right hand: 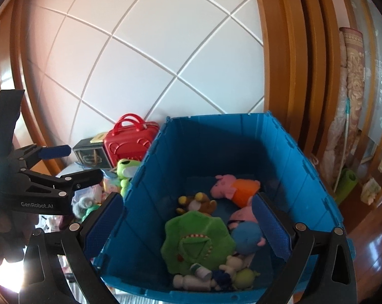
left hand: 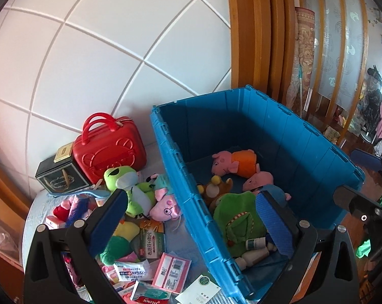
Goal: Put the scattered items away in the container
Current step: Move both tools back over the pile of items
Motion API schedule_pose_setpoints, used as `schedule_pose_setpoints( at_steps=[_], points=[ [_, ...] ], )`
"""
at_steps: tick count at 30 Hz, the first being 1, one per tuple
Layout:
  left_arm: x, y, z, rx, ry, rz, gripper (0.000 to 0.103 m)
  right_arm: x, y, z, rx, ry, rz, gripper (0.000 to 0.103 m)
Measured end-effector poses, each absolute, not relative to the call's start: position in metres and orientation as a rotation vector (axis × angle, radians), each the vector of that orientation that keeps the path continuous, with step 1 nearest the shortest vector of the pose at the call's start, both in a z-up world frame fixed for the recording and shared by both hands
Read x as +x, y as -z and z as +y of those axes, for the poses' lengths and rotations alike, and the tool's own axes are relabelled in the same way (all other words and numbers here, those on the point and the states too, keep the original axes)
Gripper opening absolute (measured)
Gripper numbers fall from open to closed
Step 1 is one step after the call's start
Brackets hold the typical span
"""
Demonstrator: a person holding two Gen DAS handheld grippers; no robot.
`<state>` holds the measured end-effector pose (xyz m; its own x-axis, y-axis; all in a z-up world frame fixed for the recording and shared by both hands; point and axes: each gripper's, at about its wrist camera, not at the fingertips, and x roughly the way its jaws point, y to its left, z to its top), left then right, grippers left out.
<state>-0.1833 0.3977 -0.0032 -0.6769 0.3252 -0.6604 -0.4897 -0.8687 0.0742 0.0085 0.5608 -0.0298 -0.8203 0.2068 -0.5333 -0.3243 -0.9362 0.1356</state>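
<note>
Two claws open, L view shows med boxes beside crate

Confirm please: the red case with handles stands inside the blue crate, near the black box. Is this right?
Not quite. The red case stands outside the blue crate, on the surface beside it, near the black box. The left wrist view shows this.

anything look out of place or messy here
Yes: beside the blue crate, a green frog plush, a pink pig plush with glasses and medicine boxes lie heaped untidily, still outside it.
</note>
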Motion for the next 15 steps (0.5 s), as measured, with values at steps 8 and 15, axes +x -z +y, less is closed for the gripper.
schedule_pose_setpoints(
  at_steps=[8,15],
  points=[
    [-0.162,-0.009,0.308,-0.935,-2.602,0.288,0.102,-0.007,0.010,0.485,-0.757,-2.777,0.268,0.103],
    [-0.137,-0.015,0.252,-0.949,-2.632,0.264,0.102,-0.008,0.004,0.418,-0.772,-2.795,0.230,0.103]
  ],
)
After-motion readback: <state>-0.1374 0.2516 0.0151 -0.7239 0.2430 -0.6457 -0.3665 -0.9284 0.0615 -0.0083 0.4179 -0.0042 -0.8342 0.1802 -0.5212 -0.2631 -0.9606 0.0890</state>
